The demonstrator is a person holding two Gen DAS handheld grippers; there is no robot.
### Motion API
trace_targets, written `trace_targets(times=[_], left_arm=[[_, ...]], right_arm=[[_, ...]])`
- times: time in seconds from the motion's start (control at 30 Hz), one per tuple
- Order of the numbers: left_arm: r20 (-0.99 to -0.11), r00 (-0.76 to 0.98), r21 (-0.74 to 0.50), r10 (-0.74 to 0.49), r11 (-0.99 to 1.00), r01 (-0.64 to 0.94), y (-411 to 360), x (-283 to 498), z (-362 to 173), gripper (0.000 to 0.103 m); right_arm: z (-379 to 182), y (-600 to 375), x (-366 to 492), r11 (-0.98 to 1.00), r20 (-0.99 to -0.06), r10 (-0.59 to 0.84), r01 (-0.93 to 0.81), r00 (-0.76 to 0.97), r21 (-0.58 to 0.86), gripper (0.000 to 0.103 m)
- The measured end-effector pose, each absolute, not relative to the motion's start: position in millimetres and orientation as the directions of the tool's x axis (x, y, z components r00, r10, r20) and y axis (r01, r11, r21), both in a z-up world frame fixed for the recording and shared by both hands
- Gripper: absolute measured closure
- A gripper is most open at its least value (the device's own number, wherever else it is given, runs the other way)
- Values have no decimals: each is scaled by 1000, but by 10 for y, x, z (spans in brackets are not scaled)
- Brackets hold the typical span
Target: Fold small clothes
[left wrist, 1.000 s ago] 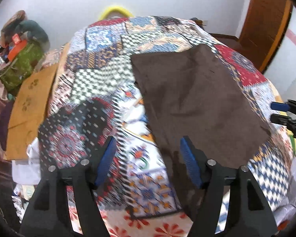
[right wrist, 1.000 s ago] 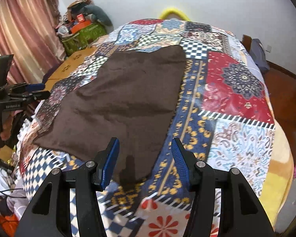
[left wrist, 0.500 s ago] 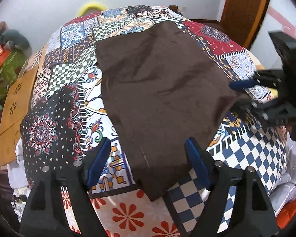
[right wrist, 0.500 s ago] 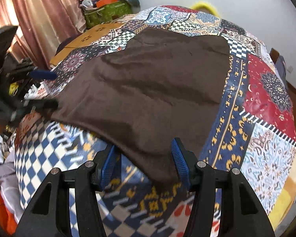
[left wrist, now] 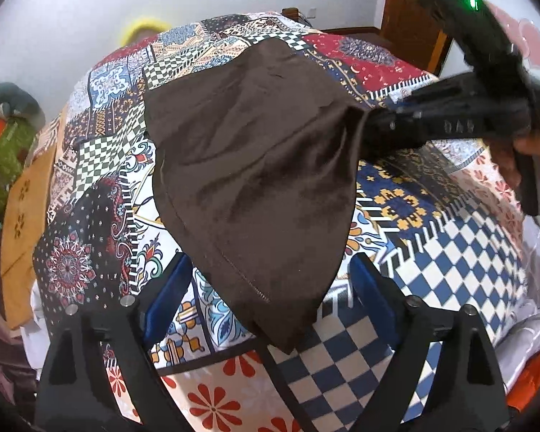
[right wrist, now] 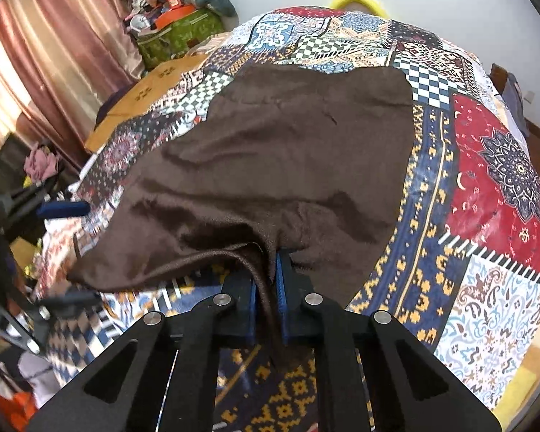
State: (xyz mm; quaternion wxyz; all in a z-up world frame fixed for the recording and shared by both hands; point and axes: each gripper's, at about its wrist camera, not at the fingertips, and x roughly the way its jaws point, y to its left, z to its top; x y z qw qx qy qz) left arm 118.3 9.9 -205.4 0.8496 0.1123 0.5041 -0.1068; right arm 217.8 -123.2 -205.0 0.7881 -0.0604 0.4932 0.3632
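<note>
Brown cloth (right wrist: 288,151) lies spread over my patchwork quilt (right wrist: 493,180), filling the middle of the right wrist view from the upper centre down to the lower centre. My right gripper (right wrist: 268,288) has just been closing and now clamps a bunched corner of that cloth between its blue pads (right wrist: 280,288), low in the frame, so the fabric puckers into folds just above the jaws. In the left wrist view the same cloth (left wrist: 248,165) runs from the upper centre down to a hemmed point at the lower centre, its right corner lifted off the quilt (left wrist: 450,252) where the right gripper (left wrist: 372,124) pinches it at the middle right. My left gripper (left wrist: 270,306) has just been opening and its jaws stand wide apart at the bottom of the frame, the cloth's lower point lying between them with neither pad pressing on it. A wooden door (left wrist: 410,18) stands at the upper right.
</note>
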Motion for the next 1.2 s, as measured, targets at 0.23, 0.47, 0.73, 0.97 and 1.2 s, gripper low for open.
trace_targets(times=[0.23,0.47,0.73,0.97,1.2], left_arm=[[-855,517,171,41,964,206,272,1459,-2119,11],[-858,509,157,71,979,129,661,1789,-2050,18],[-875,483,176,39,955,241,548,1472,-2203,18],[-847,528,223,58,941,255,523,1470,-2228,12],[-845,535,206,25,937,282,427,1776,-2323,41]], right_arm=[[-1923,-1211,2254,722,-803,540,-629,252,288,96],[-1959,-1198,2141,692,-808,538,-672,240,261,94],[-2086,-1285,1850,647,-843,473,-751,255,136,65],[-2173,-1412,1852,642,-847,456,-760,271,102,53],[-2316,-1315,2098,655,-858,475,-731,198,194,78]])
